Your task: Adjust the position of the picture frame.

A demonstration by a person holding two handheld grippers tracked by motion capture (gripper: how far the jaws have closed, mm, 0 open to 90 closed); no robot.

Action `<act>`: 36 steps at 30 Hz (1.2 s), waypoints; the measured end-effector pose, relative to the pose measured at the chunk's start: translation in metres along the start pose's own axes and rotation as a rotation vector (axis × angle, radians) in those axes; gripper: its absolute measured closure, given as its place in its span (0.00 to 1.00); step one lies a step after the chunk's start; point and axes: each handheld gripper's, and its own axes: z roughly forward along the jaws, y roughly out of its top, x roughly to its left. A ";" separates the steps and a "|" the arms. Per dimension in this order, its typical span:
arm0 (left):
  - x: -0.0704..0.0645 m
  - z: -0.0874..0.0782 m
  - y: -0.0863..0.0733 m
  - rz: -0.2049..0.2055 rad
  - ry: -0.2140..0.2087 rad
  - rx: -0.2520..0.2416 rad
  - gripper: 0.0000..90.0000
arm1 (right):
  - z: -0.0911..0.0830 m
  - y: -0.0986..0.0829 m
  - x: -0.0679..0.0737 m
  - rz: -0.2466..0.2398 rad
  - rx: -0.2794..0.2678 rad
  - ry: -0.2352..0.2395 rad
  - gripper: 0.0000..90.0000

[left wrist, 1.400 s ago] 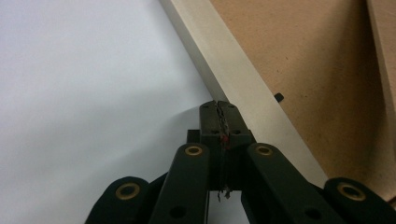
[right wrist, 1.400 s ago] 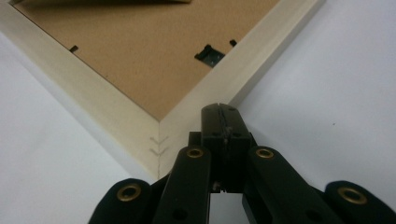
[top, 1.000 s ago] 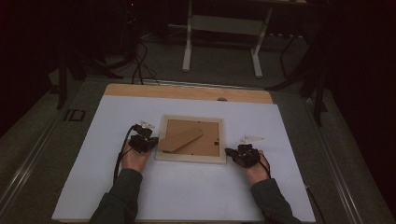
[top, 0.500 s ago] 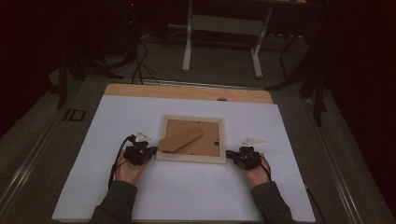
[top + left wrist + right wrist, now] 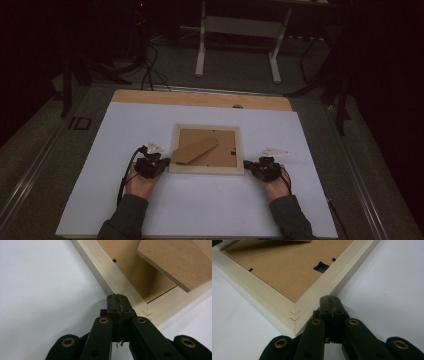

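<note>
White sheet (image 5: 200, 205) covers the wooden table (image 5: 200, 98) in a dark room, picture frame (image 5: 206, 169) face-down at centre, left gripper (image 5: 159, 165) and right gripper (image 5: 252, 167) pinched empty at its near corners.

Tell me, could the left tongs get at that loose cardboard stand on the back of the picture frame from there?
Probably yes. The left tongs, jaws shut, sit at the frame's near left corner, and the stand lies just beyond with nothing between; they would need to open first.
</note>
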 end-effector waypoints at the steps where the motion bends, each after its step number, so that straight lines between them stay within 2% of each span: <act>1: 0.000 0.000 0.000 0.000 0.001 0.000 1.00 | 0.000 0.000 0.000 0.001 -0.001 0.001 1.00; 9: 0.001 0.001 0.000 -0.006 -0.009 -0.005 1.00 | -0.001 -0.001 0.001 0.007 -0.001 -0.010 1.00; 14: 0.003 0.001 0.001 -0.005 -0.015 -0.001 1.00 | -0.001 -0.001 0.001 -0.010 -0.004 -0.021 0.97; 16: 0.005 0.000 0.002 -0.011 -0.022 -0.007 0.97 | -0.002 -0.001 0.002 -0.013 -0.012 -0.025 0.96; 26: 0.007 -0.014 0.007 -0.005 -0.017 -0.047 0.93 | -0.008 0.001 0.000 -0.023 -0.061 -0.041 0.90; 29: 0.010 -0.016 0.008 -0.017 -0.024 -0.054 0.91 | -0.010 -0.001 -0.001 -0.016 -0.069 -0.045 0.88; 31: 0.013 -0.019 0.008 -0.041 -0.049 -0.065 0.91 | -0.012 -0.002 -0.004 -0.008 -0.073 -0.048 0.87; 36: 0.012 -0.028 0.011 -0.036 -0.058 -0.087 0.89 | -0.015 -0.002 -0.006 0.001 -0.084 -0.050 0.86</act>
